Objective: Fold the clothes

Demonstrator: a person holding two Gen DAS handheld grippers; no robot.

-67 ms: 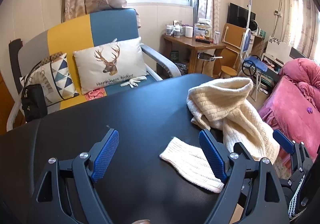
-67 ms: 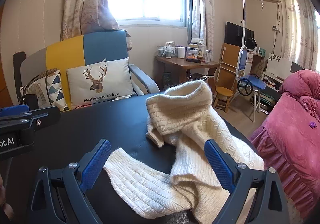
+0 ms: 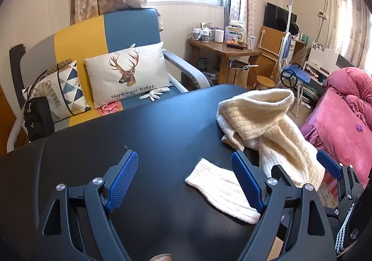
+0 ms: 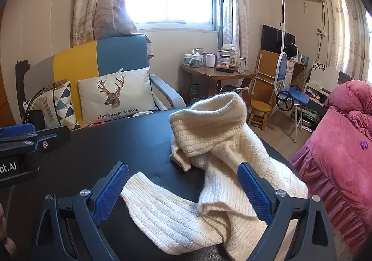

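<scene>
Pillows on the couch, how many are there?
2. The deer pillow leans on the blue part; the triangle pillow sits to its left, behind a black bag. More could be hidden.

Blk table (image 4: 97, 154) w/ crumpled sweater (image 4: 223, 144)

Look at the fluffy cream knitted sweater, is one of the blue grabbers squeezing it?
No. The cream knitted sweater lies loose on the black table, and the right gripper is wide open above it.

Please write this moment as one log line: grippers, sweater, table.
left gripper: open, empty | right gripper: open, over sweater | cream sweater: crumpled, unfolded | black table: holds sweater
</scene>
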